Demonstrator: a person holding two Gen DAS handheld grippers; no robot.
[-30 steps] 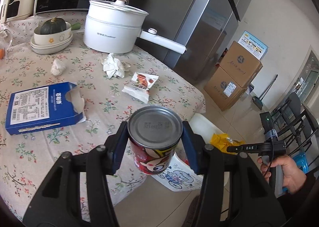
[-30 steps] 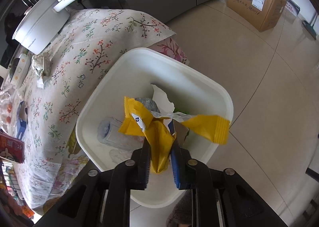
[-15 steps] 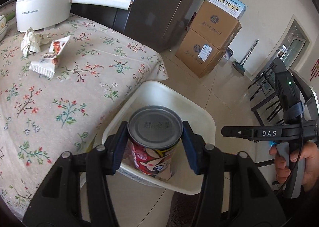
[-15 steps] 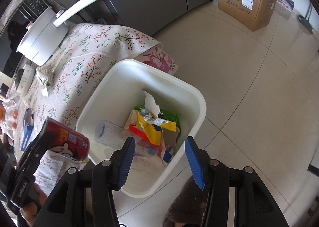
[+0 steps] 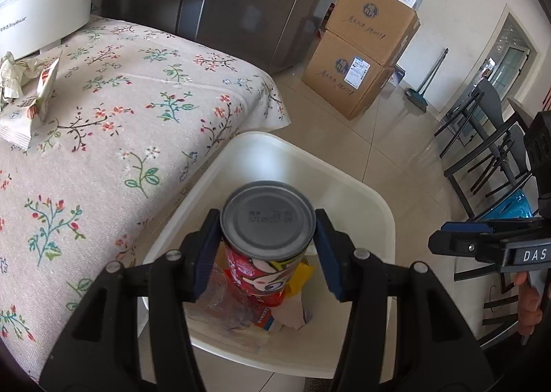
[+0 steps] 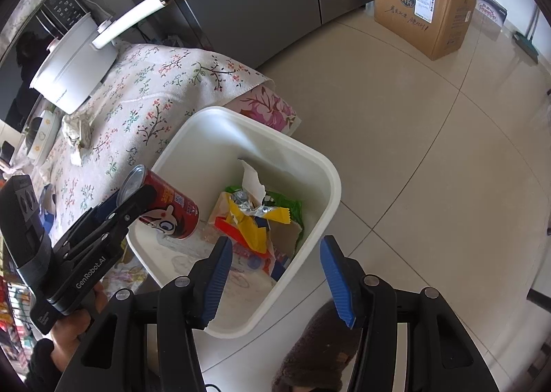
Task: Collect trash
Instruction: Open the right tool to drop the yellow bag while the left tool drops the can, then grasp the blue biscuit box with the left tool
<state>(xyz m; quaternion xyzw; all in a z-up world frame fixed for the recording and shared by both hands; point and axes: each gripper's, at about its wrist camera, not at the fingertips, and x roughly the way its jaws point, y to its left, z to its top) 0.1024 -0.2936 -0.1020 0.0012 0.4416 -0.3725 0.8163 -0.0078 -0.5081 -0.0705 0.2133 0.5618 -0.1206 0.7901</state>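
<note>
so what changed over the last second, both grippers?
The left gripper carried the red can from over the table to above the white bin, still clamped. The right gripper opened and let go of the yellow wrapper, which now lies in the bin. The table litter and pot stayed put.

White pot (image 5: pixel 44 6) on floral tablecloth (image 5: pixel 113 109); stacked cardboard boxes (image 5: pixel 361 48) beyond.

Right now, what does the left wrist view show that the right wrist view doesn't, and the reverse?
Only the left wrist view shows the can's grey end and black chairs. Only the right wrist view shows the open right tool and the green wrapper in the bin. Both show the bin, the yellow wrapper, and the left tool gripping the can.
</note>
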